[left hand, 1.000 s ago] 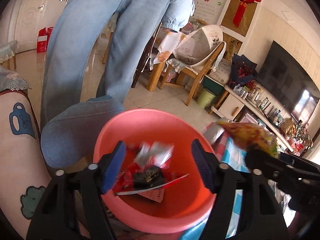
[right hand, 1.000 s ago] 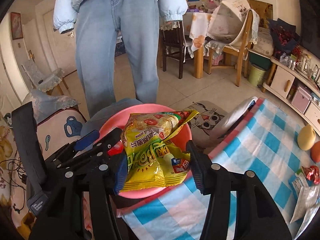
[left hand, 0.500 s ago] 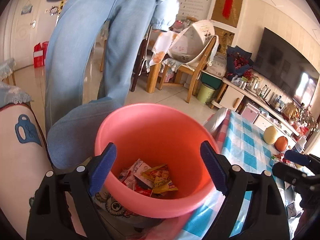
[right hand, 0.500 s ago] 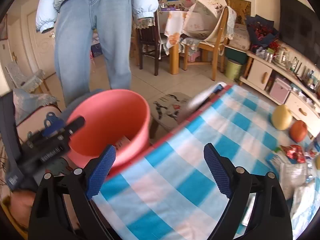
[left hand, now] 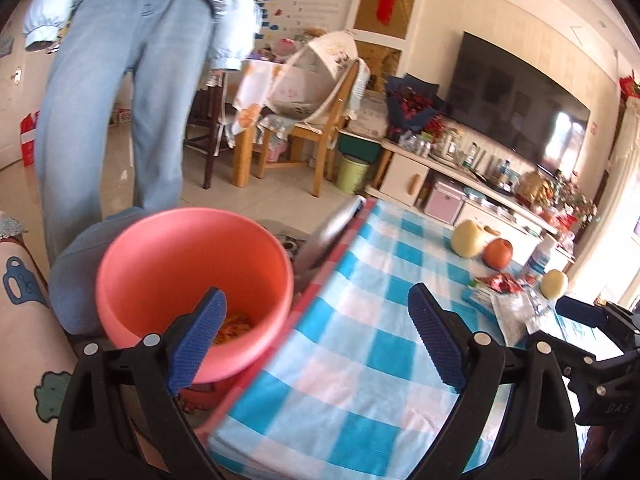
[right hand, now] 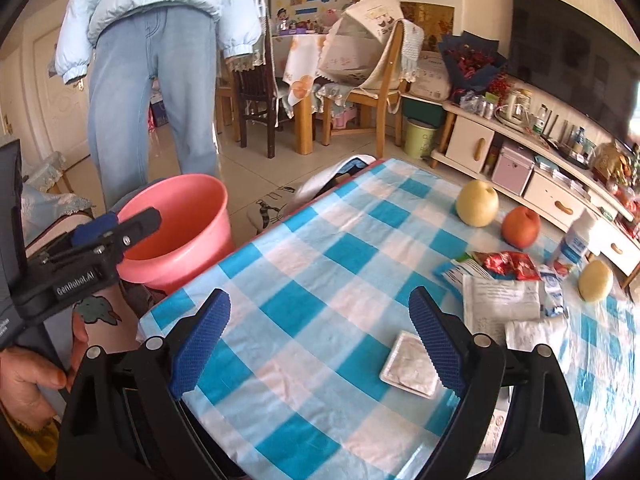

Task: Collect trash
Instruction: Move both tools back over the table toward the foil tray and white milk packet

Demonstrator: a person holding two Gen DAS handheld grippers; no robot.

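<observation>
Two grippers: left gripper (left hand: 316,336) jaws opening, empty; right gripper (right hand: 318,334) spread, empty.
Writing: "GenRobot.AI" on left gripper.
Trash: wrappers (right hand: 502,300) on checked tablecloth (right hand: 320,280); some inside pink bucket (left hand: 192,264).

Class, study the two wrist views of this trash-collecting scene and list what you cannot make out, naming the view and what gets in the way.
- Contents of the pink bucket: left wrist view, mostly hidden behind a blue finger pad; right wrist view shows only its wall.
- Print on the white wrappers: right wrist view, too small to read.
- Silver packet: right wrist view, one edge covered by the right gripper.
- Standing person: both views, cut off by the top edge.
</observation>
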